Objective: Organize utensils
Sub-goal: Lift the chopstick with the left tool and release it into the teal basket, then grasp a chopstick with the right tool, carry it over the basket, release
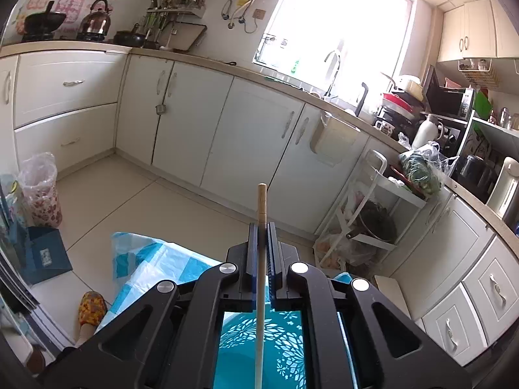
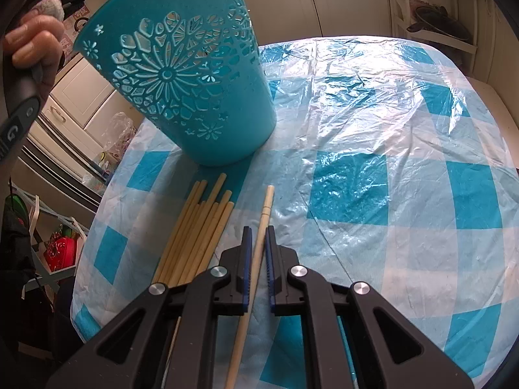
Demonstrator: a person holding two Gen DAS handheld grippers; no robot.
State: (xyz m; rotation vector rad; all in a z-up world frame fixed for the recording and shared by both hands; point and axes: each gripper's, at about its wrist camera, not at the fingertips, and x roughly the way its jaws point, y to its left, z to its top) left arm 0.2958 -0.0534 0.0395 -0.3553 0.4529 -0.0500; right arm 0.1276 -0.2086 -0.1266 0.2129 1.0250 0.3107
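Left wrist view. Left gripper (image 1: pixel 262 227): jaws drawn narrow and clamped on a single pale wooden chopstick (image 1: pixel 261 207), which runs lengthwise between the pads and stands out past the fingertips. Teal holder (image 1: pixel 259 350), landmark for this entry: a plastic cup with cut-out flower pattern, seen directly under the gripper body, with the chopstick's lower length crossing in front of it. Blue-and-white checked table cover (image 1: pixel 152 259): to the left of the holder and beyond it. Slipper (image 1: pixel 92 308): on the tiled floor, further left of the holder, past the table edge. Kitchen cabinets (image 1: pixel 227 123): white doors along the far wall, well beyond the holder, under a bright window (image 1: pixel 337 16). Kettle (image 1: pixel 95 19): on the stove at far upper left.

Right wrist view. Right gripper (image 2: pixel 259 231): jaws narrow, closed on one chopstick in right grip (image 2: pixel 264 214); its free end reaches out past the fingertips toward the holder base but stops short of it. Whether this chopstick rests on the cover or is lifted clear of it cannot be told. Teal holder (image 2: pixel 181 74): standing on the checked table cover (image 2: pixel 373 136), appearing tilted in the fisheye picture, mouth toward upper left. Loose chopsticks (image 2: pixel 198 227): a bundle lying flat on the cover just in front of the holder's base, to the left of the gripped one, ends close to the base. Person's hand (image 2: pixel 32 45): to the left of the holder, well apart from it, wrapped around a dark handle (image 2: pixel 19 116).
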